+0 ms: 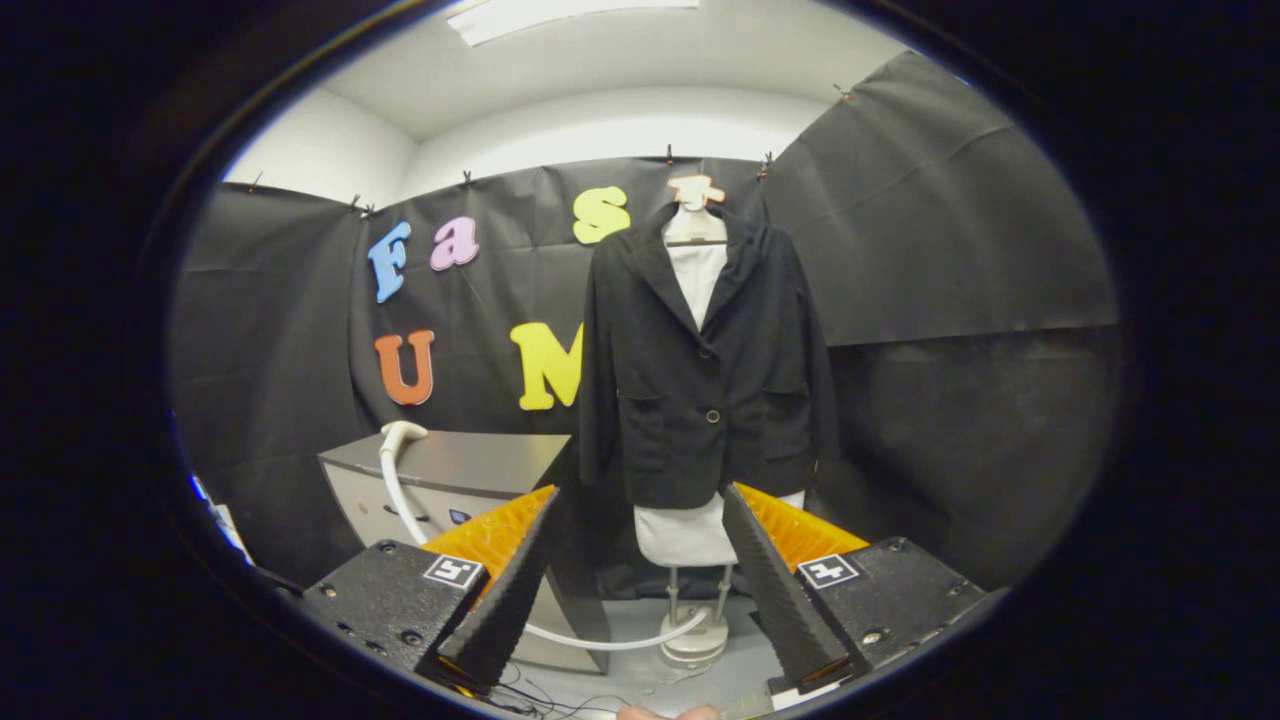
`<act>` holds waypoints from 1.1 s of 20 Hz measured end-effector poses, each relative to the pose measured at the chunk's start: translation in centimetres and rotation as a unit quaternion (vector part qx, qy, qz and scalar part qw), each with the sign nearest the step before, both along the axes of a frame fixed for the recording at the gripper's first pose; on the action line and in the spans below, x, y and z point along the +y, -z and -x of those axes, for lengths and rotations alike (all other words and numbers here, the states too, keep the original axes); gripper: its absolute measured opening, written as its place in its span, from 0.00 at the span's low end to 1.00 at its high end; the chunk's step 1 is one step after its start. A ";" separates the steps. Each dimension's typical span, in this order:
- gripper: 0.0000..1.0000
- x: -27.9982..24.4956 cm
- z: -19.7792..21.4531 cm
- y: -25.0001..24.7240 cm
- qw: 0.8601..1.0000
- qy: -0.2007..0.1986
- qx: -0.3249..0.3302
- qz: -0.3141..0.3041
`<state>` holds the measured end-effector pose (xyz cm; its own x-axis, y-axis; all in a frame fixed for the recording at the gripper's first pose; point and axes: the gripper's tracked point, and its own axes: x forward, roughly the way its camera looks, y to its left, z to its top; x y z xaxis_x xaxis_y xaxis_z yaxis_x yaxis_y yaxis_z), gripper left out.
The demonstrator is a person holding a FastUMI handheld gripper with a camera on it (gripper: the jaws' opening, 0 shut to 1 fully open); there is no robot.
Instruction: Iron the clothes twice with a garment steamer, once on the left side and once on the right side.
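A black jacket (pixel 705 370) hangs buttoned on a white mannequin torso (pixel 685 535) that stands on a pole with a round white base (pixel 692 640), well beyond my fingers. To its left a grey cabinet (pixel 455 470) carries the steamer's white head (pixel 402 434), whose white hose (pixel 600 643) curves down past the cabinet to the floor. My gripper (pixel 637 498) is open and holds nothing. Its left fingertip lies over the cabinet's corner and its right fingertip over the jacket's hem.
Black cloth walls close the booth behind and to both sides. Thin cables (pixel 540 700) trail on the grey floor below the fingers. A fingertip of a hand (pixel 665 712) shows at the very bottom.
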<state>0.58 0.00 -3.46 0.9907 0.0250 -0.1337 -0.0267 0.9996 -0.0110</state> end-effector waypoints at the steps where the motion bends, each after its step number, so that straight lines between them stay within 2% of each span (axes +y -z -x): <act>1: 0.99 0.6 -0.2 0.0 1.000 -0.003 0.001 0.000; 8: 0.99 6.9 -2.0 -0.1 0.999 -0.035 0.005 0.007; 13: 0.99 12.2 -3.1 1.0 0.998 -0.047 0.006 0.041; 17: 0.99 17.8 -4.3 1.2 0.998 -0.065 0.008 0.024; 22: 0.99 24.7 -7.3 -0.6 0.994 -0.110 0.005 0.006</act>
<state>7.89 24.67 -2.85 0.9603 0.2383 -0.1454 -0.2439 0.9695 -0.0222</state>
